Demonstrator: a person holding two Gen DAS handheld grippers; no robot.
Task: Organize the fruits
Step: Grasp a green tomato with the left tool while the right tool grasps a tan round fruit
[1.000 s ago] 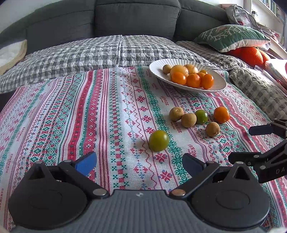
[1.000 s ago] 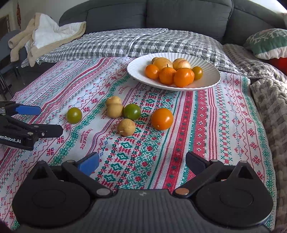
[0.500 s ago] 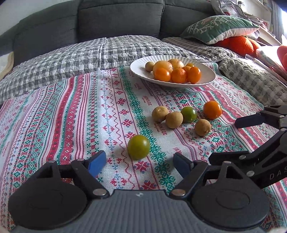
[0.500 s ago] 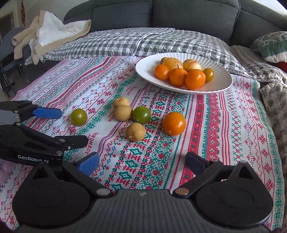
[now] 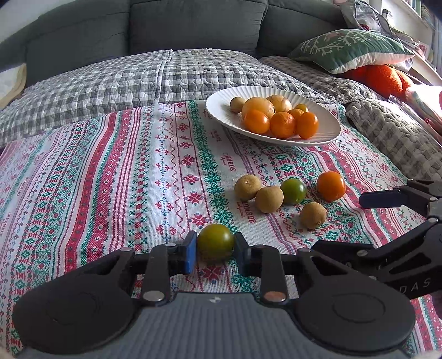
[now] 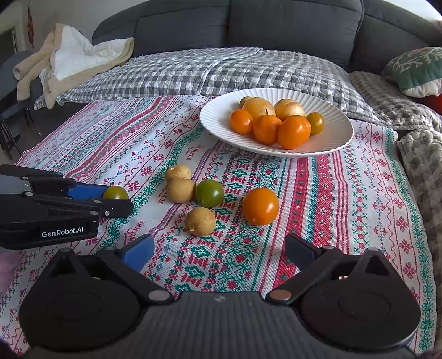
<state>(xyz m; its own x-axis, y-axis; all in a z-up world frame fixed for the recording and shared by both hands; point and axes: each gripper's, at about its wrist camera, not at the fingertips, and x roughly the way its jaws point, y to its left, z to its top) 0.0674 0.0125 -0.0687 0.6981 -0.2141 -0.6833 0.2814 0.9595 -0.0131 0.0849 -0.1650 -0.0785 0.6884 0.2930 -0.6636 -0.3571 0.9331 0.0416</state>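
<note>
While the left gripper [image 5: 215, 252] sits lowest in its own view, its two pads have just been closing and now press on either side of a green tomato [image 5: 216, 242], which rests on the patterned cloth [image 5: 110, 193]. In the right wrist view the same tomato [image 6: 116, 192] shows at 9 o'clock, mostly hidden by the left gripper's fingers.

The right gripper [image 6: 219, 252] hangs above the cloth with its jaws spread wide and nothing between them. In the left wrist view it reaches in from 3 o'clock.

Just beyond the right gripper, near the middle of its view, five loose fruits lie together on the cloth. Nearest is a tan fruit [image 6: 200, 221]. To its right, at 2 o'clock from it, lies an orange tomato [image 6: 260, 206]. Behind sits a second green tomato [image 6: 209, 193], touching another tan fruit [image 6: 181, 189] on its left. A third tan fruit [image 6: 178, 172] touches that one from behind.

Farther off, at 12 o'clock, a white ribbed plate [image 6: 331, 138] stands on the cloth's far part. It holds a heap of orange, yellow and greenish fruits.

Behind the cloth lies a grey checked quilt [image 6: 221, 71], then the dark sofa back [image 6: 276, 24]. A green cushion [image 6: 414, 69] lies at 2 o'clock and a cream blanket [image 6: 69, 60] at 10 o'clock.
</note>
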